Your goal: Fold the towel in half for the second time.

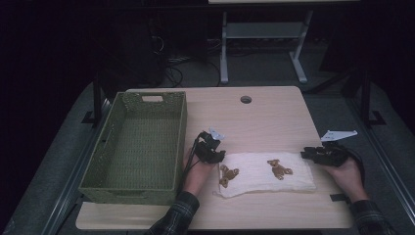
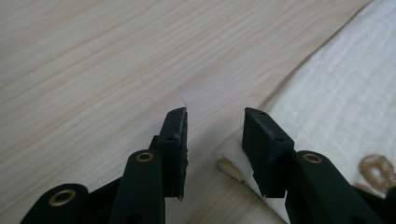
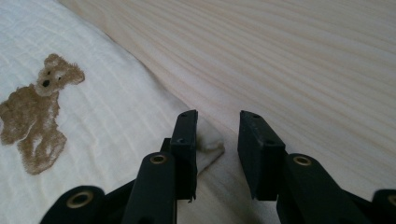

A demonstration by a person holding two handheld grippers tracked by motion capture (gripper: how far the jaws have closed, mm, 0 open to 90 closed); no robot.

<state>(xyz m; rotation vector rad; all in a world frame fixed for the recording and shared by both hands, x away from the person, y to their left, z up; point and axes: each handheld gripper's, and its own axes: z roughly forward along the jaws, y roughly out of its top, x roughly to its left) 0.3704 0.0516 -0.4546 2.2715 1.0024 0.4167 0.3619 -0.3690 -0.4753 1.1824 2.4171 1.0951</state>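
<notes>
A white folded cloth (image 1: 254, 182) with two brown teddy-bear prints (image 1: 279, 169) lies on the wooden table (image 1: 254, 122) near the front edge. My left gripper (image 1: 222, 155) sits at the cloth's far left corner, and my right gripper (image 1: 304, 153) at its far right corner. In the left gripper view, the jaws (image 2: 215, 126) stand apart with the corner of the cloth (image 2: 336, 93) lying low by the right jaw. Seen from the right gripper, the jaws (image 3: 218, 128) are also apart; the cloth (image 3: 107, 112) corner pokes into the gap beside the left jaw, untouched by the pads.
A green woven basket (image 1: 181, 142) stands along the table's left side, close to my left hand. A round cable hole (image 1: 246, 99) sits near the table's far edge. Bare wood stretches behind the cloth. Dark floor and a desk frame (image 1: 224, 49) lie beyond.
</notes>
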